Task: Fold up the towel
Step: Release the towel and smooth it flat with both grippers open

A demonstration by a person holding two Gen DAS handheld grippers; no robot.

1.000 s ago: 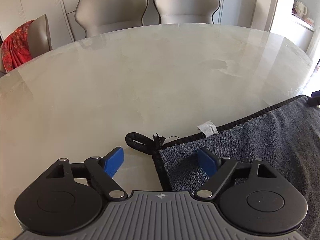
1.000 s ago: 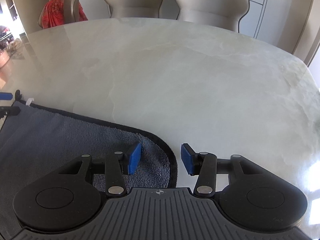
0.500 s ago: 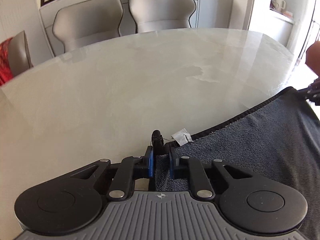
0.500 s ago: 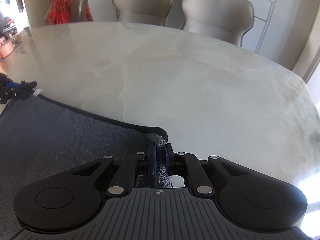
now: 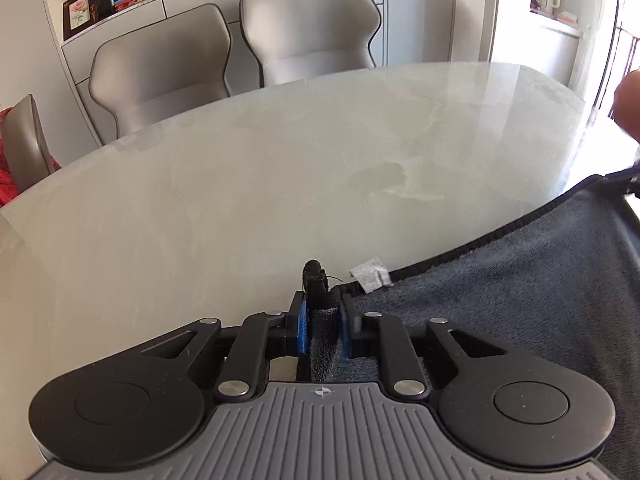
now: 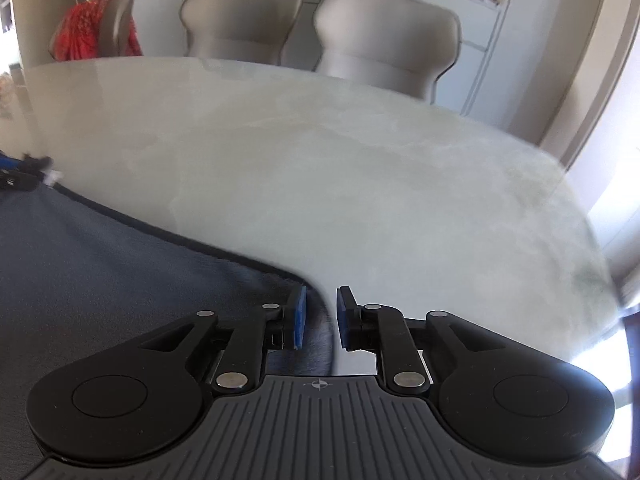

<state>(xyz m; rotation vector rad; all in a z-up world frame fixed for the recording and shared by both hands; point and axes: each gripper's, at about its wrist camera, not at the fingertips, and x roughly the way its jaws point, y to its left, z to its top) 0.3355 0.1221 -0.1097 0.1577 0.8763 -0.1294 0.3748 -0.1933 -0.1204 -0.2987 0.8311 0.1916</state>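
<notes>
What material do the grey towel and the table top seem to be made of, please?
The towel looks like soft terry or microfibre: fuzzy matte grey pile with a black stitched border and a small white label. The table top looks like polished marble or a stone imitation: pale cloudy veining with glossy reflections; which one, I cannot tell.

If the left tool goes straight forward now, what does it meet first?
Probably nothing soon: the left tool, shut on the towel, points over bare table. Past its edge stand chairs; depth is unclear.
</notes>
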